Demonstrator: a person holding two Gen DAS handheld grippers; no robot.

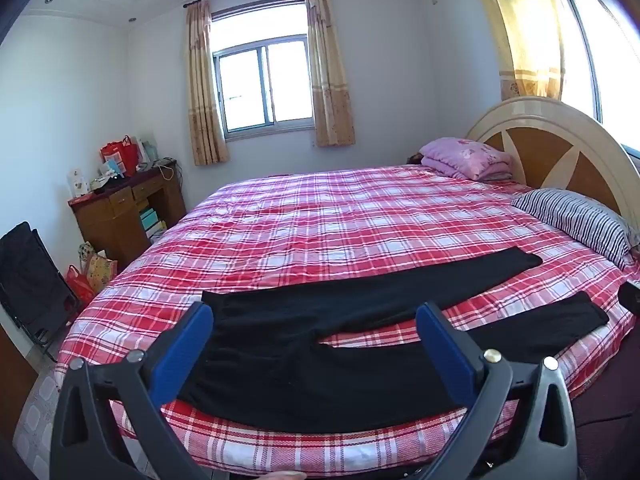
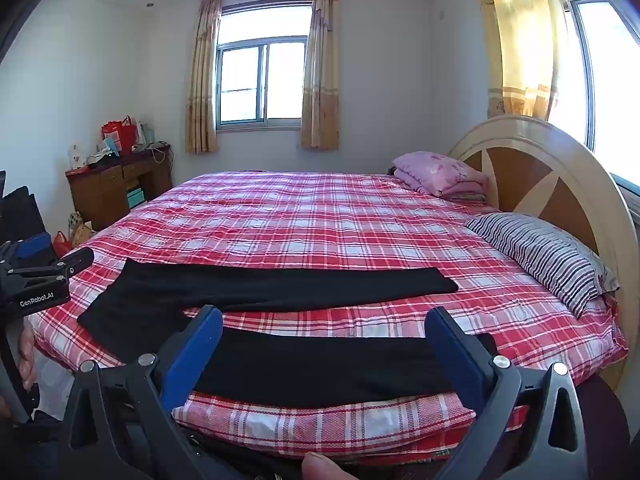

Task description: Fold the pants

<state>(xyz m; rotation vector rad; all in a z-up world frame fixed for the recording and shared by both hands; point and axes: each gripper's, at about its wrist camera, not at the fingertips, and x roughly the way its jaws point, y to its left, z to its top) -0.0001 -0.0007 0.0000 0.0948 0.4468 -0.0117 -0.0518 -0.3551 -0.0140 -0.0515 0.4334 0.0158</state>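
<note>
While the black pants (image 1: 320, 344) lie spread flat on the bed (image 1: 340, 216), along its near edge, no fold has been made yet — both legs are separate and run out toward the headboard (image 1: 560, 148) side, with a strip of red plaid cover showing between them. The waist end sits toward the near left corner of the bed, and the leg ends stop short of the striped pillow (image 2: 548, 256). By the look of it the task is at its very start: the legs have yet to be brought one over the other, and the length then has to be doubled up.

The left gripper (image 1: 314, 336) hangs over the waist and seat part of the pants with its blue pads as far apart as they go; nothing is between them and nothing is touched, as far as its own view shows. The right gripper (image 2: 324, 340) is just as wide and hovers above the nearer leg, also empty — the cloth shows behind its fingers, not in them. From the right wrist view the left gripper appears at the left edge, near the waist end.

A fingertip (image 2: 320, 466) shows at the bottom of the right view.
</note>
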